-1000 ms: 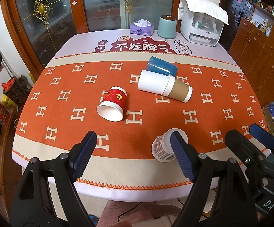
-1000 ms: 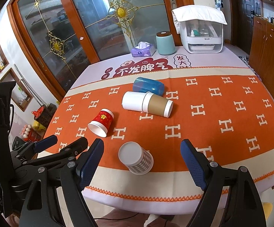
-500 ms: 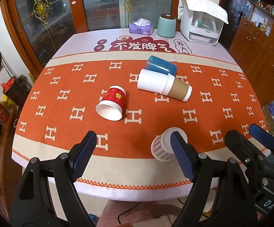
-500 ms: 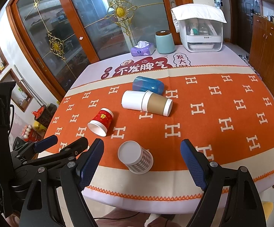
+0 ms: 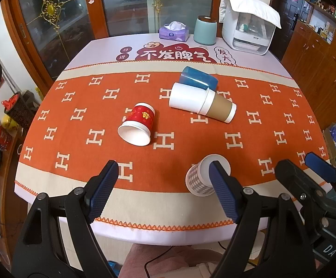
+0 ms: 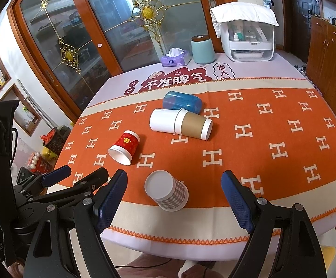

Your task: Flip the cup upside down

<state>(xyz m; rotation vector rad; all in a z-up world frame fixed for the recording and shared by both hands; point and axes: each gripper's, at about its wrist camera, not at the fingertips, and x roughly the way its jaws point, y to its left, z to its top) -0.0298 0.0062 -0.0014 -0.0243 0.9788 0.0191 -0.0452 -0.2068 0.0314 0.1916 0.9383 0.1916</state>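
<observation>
- Left hand-held gripper [image 5: 163, 180]: released, jaws wide, nothing held; hovering off near tabletop [image 5: 144, 229] edge.
- Red cup [image 6: 124, 147]: on its side, mouth toward camera, mid-left on cloth.
- White/tan cup [image 6: 180, 124] w/ blue cup [image 6: 182, 102] touching behind: both on sides, further back.
- Plaid cup [image 6: 166, 190]: on its side near front edge, base toward right cam; likely target.
- Right hand-held gripper [image 6: 175, 190]: released, empty, jaws lined up either side of plaid cup, not touching.
- Step: pre-grasp approach. Next: advance, clench on wall, tip till rim sits down.
</observation>
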